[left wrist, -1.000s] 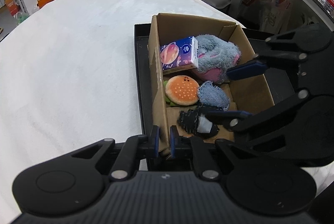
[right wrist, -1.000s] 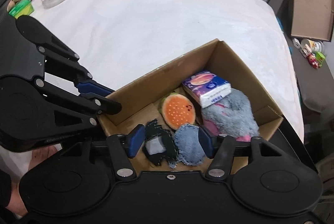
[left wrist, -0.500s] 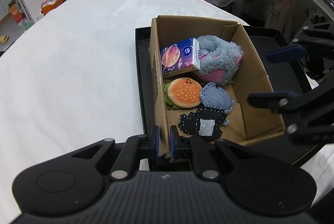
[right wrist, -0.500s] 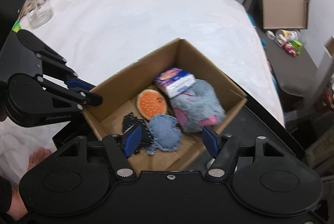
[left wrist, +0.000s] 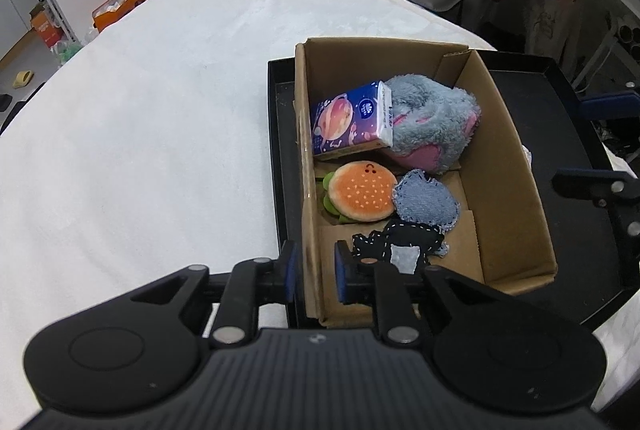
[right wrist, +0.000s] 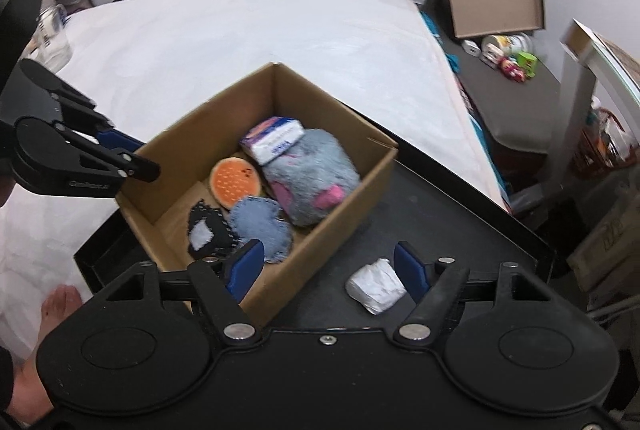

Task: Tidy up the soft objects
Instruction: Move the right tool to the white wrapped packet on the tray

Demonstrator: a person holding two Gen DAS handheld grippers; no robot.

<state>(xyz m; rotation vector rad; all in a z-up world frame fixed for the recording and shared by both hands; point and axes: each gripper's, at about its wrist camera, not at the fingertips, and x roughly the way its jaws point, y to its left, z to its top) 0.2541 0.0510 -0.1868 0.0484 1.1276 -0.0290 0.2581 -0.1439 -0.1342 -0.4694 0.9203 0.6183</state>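
Box [left wrist: 504, 165] on black tray [right wrist: 460, 205] holds 5 soft items: tissue pack [left wrist: 348, 119], grey plush [left wrist: 432, 125], burger [left wrist: 360, 191], denim pad [left wrist: 426, 201], black patch [left wrist: 404, 244]. White wad [right wrist: 376, 288] left outside on tray, prob. next.

L gripper [left wrist: 314, 272]: jaws opening, straddling box wall, pads just off it. R gripper [right wrist: 328, 268]: jaws opening, nothing held, wad between them.

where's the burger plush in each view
left wrist: burger plush right of centre, inside the cardboard box by its left wall, just below the tissue pack.
right wrist: burger plush left of centre, mid-box, below-left of the tissue pack.
shared landmark: the denim patch touching it.
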